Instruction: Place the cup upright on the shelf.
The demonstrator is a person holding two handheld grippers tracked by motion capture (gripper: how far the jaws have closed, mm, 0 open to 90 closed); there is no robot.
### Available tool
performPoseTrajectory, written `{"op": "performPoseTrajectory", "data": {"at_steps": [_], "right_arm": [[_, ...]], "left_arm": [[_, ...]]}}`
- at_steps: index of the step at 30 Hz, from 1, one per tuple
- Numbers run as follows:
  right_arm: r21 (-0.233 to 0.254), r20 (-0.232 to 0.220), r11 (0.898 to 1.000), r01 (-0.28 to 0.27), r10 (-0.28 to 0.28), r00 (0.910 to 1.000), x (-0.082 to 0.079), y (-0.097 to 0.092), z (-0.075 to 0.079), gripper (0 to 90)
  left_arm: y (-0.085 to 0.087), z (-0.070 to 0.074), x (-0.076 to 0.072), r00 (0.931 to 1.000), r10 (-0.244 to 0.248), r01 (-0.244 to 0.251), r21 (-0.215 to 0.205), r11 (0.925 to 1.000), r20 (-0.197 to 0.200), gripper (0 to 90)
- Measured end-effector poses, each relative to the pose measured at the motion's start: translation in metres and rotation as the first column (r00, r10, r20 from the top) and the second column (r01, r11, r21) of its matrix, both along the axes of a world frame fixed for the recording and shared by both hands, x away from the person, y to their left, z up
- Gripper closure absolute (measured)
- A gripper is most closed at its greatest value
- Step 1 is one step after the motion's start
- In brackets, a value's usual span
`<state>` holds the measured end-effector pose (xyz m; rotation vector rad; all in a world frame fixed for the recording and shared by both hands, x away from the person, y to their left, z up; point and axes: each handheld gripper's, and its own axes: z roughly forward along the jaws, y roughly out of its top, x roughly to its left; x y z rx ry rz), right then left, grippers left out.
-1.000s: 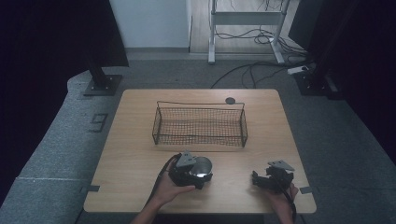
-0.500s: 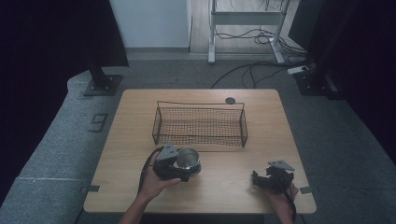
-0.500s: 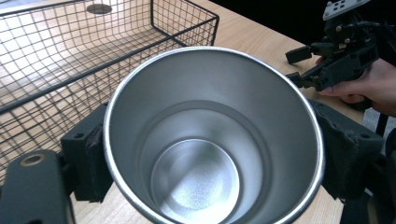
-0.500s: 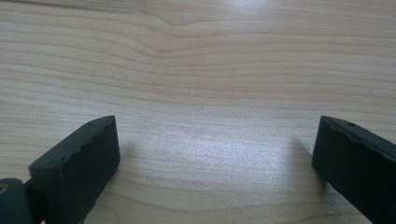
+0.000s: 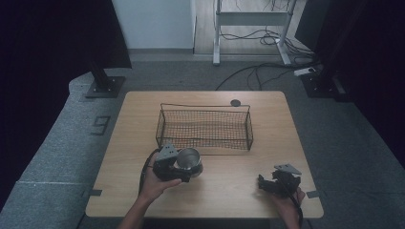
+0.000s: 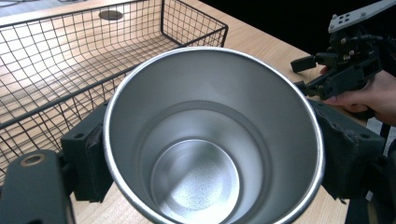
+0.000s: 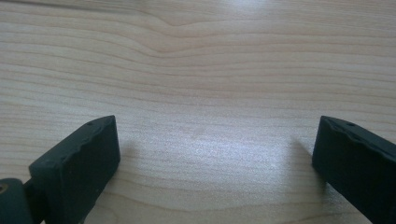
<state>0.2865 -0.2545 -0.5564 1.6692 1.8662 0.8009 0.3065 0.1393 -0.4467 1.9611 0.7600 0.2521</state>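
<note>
A shiny steel cup (image 5: 190, 160) is held just above the table in front of the wire basket (image 5: 204, 126), its mouth tilted up. My left gripper (image 5: 183, 168) is shut on the cup. In the left gripper view the cup (image 6: 210, 140) has a black pad (image 6: 88, 158) pressed against each side of its wall, and its inside is empty. The basket (image 6: 70, 60) lies just beyond it. My right gripper (image 5: 278, 182) rests low at the table's near right, and in its own view this gripper (image 7: 215, 158) is open over bare wood.
A small dark disc (image 5: 235, 102) lies on the table (image 5: 267, 143) behind the basket. The basket holds nothing that I can see. The right gripper (image 6: 345, 65) and the hand holding it sit to the cup's right in the left gripper view.
My left gripper carried the cup leftward and a little closer to the basket, then slowed. The right gripper stayed put.
</note>
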Motion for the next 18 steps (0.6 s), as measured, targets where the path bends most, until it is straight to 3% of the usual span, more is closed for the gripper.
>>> {"op": "performPoseTrajectory", "data": {"at_steps": [18], "right_arm": [[0.0,0.0,1.0,0.0,0.0,1.0,0.0,0.0,0.0,0.8]], "left_arm": [[-0.001,0.02,0.016,0.9992,0.024,-0.024,0.013,0.9996,0.032,14.3]]}}
